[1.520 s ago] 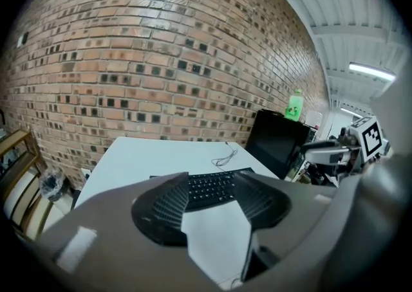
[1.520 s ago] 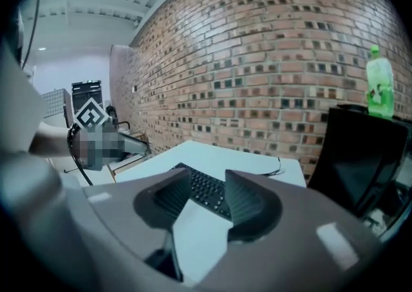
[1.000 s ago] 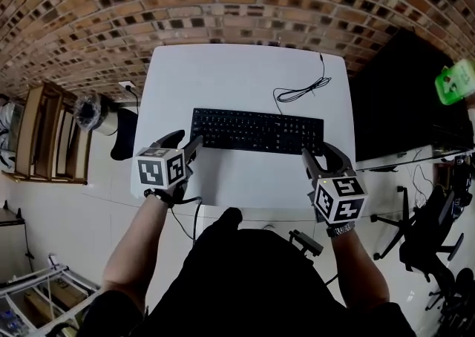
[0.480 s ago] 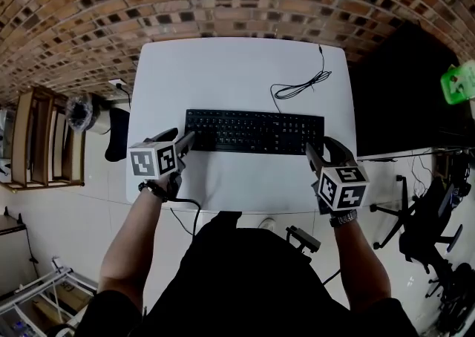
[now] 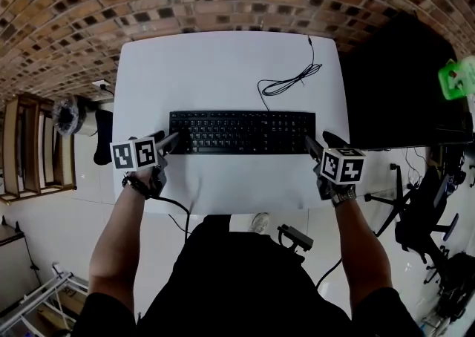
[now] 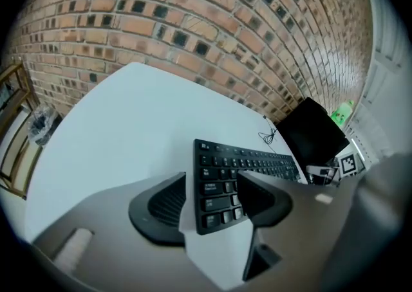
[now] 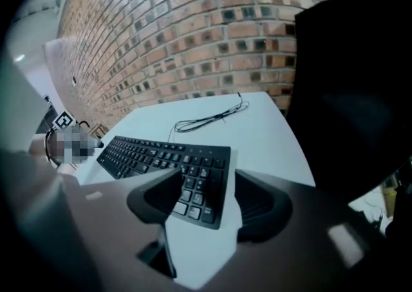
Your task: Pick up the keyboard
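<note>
A black keyboard (image 5: pixel 241 132) lies flat across the white table (image 5: pixel 223 68), with its cable (image 5: pixel 289 79) looped behind it. My left gripper (image 5: pixel 169 139) is at the keyboard's left end, its jaws opening. In the left gripper view the keyboard's near left corner (image 6: pixel 215 200) sits between the jaws of the left gripper (image 6: pixel 211 188), and neither pad touches it. My right gripper (image 5: pixel 319 142) is at the right end, jaws also opening. In the right gripper view the keyboard's right end (image 7: pixel 193 181) lies between the spread jaws of the right gripper (image 7: pixel 207 184), untouched.
A black screen (image 5: pixel 401 83) stands off the table's right edge, with a green bottle (image 5: pixel 456 79) beyond it. An office chair (image 5: pixel 423 224) is at the lower right. A wooden shelf (image 5: pixel 30 146) stands on the floor at the left. A brick wall runs behind the table.
Both grippers have come down and forward from the table's near edge to the two ends of the keyboard. The right jaws have spread wider.
</note>
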Action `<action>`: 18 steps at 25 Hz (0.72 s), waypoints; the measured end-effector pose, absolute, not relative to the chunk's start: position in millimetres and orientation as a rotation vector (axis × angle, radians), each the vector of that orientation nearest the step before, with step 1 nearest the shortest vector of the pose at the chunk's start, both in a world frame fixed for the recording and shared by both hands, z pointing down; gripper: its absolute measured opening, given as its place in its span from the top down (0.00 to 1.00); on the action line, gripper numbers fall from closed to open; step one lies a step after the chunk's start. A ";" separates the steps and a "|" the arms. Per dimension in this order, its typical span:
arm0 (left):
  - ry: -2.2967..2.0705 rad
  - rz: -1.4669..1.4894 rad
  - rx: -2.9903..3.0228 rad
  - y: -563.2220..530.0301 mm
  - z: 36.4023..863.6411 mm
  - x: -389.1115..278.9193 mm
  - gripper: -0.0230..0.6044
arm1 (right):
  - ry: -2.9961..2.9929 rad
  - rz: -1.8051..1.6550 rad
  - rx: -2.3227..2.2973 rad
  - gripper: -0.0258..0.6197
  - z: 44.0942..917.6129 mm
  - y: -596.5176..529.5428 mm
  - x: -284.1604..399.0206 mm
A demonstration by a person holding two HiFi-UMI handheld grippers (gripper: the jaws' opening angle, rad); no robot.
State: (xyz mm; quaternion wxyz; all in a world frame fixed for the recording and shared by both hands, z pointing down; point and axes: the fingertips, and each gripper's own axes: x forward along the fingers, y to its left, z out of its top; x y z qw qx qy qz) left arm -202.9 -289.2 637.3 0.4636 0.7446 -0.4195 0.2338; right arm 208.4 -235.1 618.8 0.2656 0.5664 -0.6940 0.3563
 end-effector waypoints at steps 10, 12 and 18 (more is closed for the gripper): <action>-0.916 0.478 1.752 -294.1 655.6 -199.9 0.56 | -1.871 1.208 1.497 0.56 656.4 -241.9 216.6; -0.894 0.449 1.744 -295.5 655.0 -198.8 0.56 | -1.880 1.236 1.500 0.56 657.9 -243.5 216.7; -0.836 0.405 1.735 -298.1 655.4 -189.2 0.60 | -1.901 1.258 1.503 0.56 656.9 -244.3 215.3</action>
